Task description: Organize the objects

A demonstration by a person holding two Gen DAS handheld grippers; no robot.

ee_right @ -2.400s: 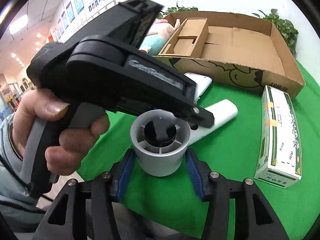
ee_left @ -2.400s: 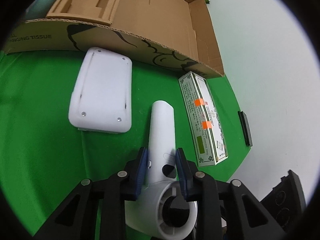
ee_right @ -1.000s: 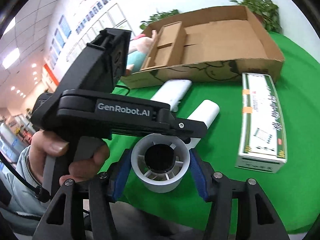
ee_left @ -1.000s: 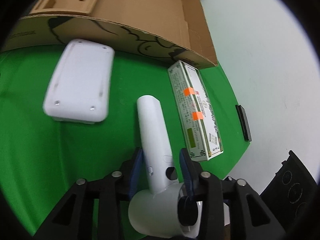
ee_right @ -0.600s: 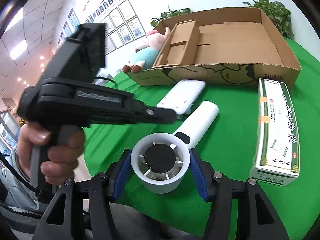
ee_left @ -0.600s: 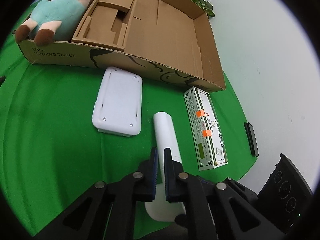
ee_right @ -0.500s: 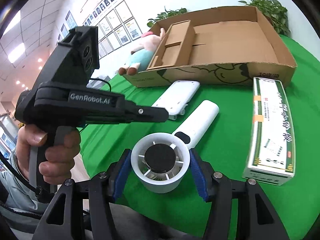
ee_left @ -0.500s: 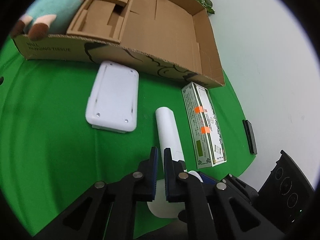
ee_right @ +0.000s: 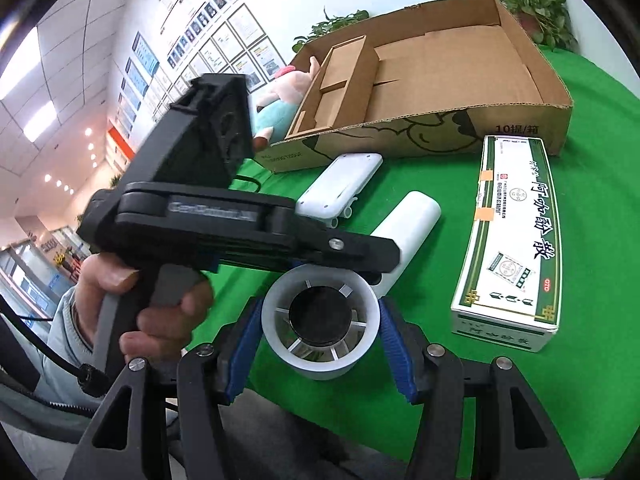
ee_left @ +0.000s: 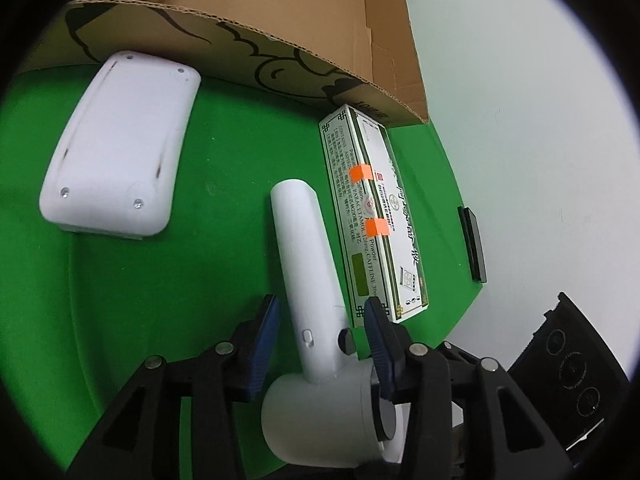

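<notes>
A: Reopening since half a second ago: left gripper (ee_left: 318,312), blue pads now straddling white plastic hair dryer (ee_left: 304,256) handle, gaps showing both sides.

B: Right gripper (ee_right: 316,330) clamping dryer barrel; handle lying on green cloth (ee_left: 224,152) beside green-and-white carton (ee_left: 372,216).

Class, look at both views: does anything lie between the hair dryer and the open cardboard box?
Nothing visible does. Bare green cloth runs from the hair dryer to the cardboard box; the medicine carton and white case lie either side.
</notes>
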